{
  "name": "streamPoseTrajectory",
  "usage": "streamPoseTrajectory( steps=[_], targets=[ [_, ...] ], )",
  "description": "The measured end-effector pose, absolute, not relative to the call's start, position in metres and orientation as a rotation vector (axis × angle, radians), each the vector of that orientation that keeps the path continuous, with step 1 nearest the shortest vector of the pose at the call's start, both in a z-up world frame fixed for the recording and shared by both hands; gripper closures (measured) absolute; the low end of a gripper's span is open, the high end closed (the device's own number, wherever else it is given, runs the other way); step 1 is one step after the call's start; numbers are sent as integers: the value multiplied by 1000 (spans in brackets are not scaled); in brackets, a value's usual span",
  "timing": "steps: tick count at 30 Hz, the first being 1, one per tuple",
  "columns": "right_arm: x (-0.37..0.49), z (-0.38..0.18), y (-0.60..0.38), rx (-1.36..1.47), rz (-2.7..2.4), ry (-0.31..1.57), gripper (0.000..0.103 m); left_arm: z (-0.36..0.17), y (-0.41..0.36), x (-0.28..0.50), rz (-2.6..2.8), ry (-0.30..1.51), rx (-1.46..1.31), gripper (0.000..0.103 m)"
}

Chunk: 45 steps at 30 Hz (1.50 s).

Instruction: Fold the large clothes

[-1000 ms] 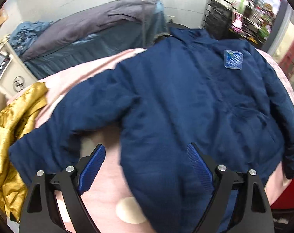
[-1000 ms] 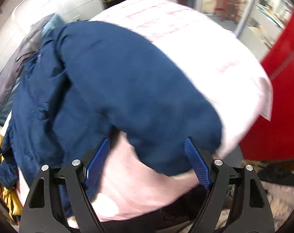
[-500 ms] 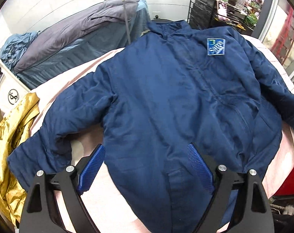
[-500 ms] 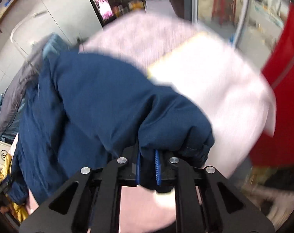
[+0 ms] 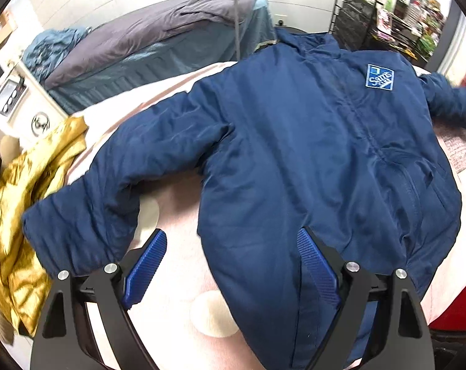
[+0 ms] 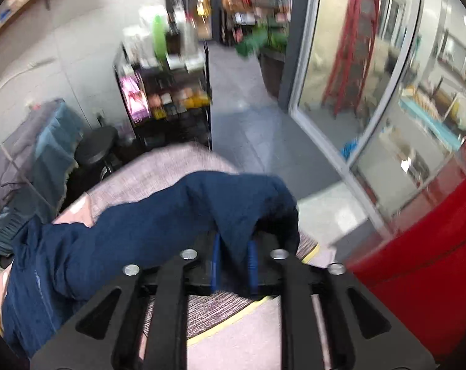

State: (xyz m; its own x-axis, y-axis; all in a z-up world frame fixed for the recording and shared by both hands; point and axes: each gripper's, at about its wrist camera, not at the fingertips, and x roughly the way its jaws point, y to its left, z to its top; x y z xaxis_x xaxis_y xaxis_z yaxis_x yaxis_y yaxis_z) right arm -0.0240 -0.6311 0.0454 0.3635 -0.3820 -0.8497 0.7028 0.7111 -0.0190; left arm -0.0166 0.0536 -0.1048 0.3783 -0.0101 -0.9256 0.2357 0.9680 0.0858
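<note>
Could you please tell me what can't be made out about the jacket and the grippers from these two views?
- Right wrist view: the sleeve cuff drapes over the right gripper, hiding its fingertips; jaws opening, cloth between them.
- Left wrist view: the jacket hem runs off the bottom edge behind the left gripper.
- Left wrist view: the far sleeve is blurred and cut off at the right edge.

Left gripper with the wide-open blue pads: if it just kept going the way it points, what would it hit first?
Probably the navy jacket, at its lower edge between the left gripper's open pads, with the pink cover beside it. Depth is uncertain.
</note>
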Motion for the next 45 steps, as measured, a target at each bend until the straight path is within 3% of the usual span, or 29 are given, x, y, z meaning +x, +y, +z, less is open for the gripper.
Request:
streamPoseTrajectory(
  steps=[2, 4, 11, 15, 17, 24, 30, 34, 35, 37, 39, 41, 45],
  targets=[
    [-13, 17, -633, 424, -712, 1034, 46, -107, 61, -21, -142, 1189, 195, 14],
    [-13, -2, -623, 434, -720, 1049, 38, -108, 70, -25, -120, 1201, 179, 14],
    [-52, -9, -580, 325, -796, 1008, 37, -117, 92, -27, -82, 1239, 111, 13],
    [-88, 10, -533, 245, -763, 968, 25, -122, 97, -22, -89, 1249, 101, 13],
    [-102, 5, -508, 264, -692, 979, 25, -123, 98, -21, -108, 1249, 95, 13],
    [-98, -92, -393, 327, -208, 1246, 25, -134, 104, -36, -198, 1297, 46, 13],
    [-75, -161, -330, 221, -5, 1370, 25, -153, 132, -78, -205, 1365, 35, 13],
    [-71, -180, -319, 148, -15, 1386, 25, -169, 147, -103, -191, 1410, 0, 13],
    [-71, -180, -320, 162, -20, 1386, 26, -172, 148, -108, -187, 1421, -1, 13],
    [-71, -178, -322, 178, -19, 1395, 37, -177, 146, -113, -191, 1430, -14, 13],
    [-73, -171, -325, 194, -18, 1403, 66, -179, 142, -115, -201, 1435, -35, 13],
    [-76, -158, -329, 259, 0, 1415, 77, -181, 138, -115, -220, 1439, -38, 13],
    [-91, -109, -332, 375, 51, 1428, 83, -170, 129, -113, -280, 1422, 5, 13]
  ],
)
